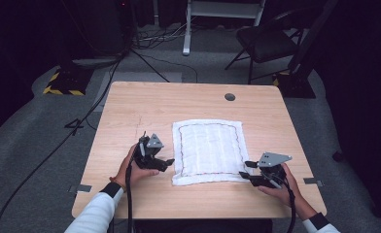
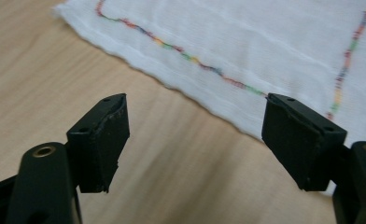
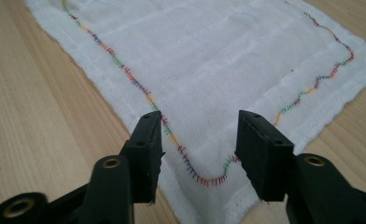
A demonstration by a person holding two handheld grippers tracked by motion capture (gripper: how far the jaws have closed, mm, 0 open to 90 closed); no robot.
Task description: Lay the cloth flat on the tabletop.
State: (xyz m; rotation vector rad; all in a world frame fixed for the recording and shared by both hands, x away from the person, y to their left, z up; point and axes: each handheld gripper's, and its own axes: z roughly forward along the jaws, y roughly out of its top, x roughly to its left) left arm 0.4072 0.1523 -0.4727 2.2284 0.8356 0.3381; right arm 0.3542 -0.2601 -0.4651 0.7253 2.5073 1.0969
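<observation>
white cloth (image 1: 210,150) with a coloured stitched border lay flat on the wooden table (image 1: 130,107), its near corners just beside the two grippers. to do the fold well, each would need to pinch its corner cleanly and lift evenly. the left gripper (image 2: 195,135) and right gripper (image 3: 200,149) stood open, holding nothing, the right's jaws above its corner.

In the left gripper view the white cloth (image 2: 246,42) runs off the top and right edges, and one black jaw hides the stretch of its hem behind it. In the right gripper view the cloth's near corner sits partly behind the two jaws, and its far end is cut off at the top. In the high view the person's sleeves (image 1: 97,214) are cropped at the bottom edge, and the stitching's colours are too small to tell.
</observation>
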